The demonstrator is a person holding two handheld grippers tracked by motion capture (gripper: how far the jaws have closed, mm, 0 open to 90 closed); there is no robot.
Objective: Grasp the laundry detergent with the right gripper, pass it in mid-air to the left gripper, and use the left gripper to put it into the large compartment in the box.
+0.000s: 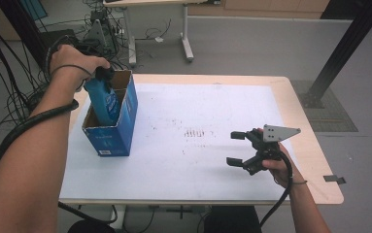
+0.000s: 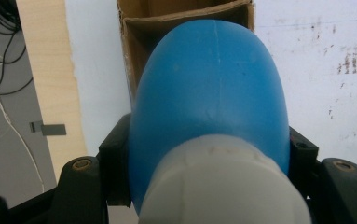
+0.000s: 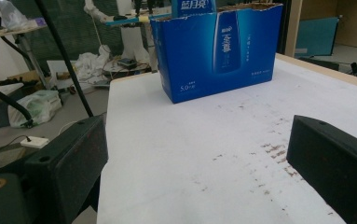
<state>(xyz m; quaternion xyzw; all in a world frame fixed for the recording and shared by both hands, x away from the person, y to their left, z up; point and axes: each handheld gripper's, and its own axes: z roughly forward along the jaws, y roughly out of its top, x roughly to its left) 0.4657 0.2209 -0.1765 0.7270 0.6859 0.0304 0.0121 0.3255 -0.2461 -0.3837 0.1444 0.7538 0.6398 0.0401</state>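
Blue bottle (image 2: 213,88) – white cap (image 2: 223,186) – blue carton (image 1: 118,121), brown inside.

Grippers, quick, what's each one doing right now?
Left gripper: shut on the blue bottle, over the blue carton.
Right gripper: open, holding nothing, above the table.

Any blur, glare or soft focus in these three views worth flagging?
High view: even light, slightly soft, no glare. Left gripper view: the blue plastic bottle with white cap sits so close that the cap blurs, while the brown-lined blue cardboard box behind stays sharper. Right gripper view: black tongs soft, box print readable.
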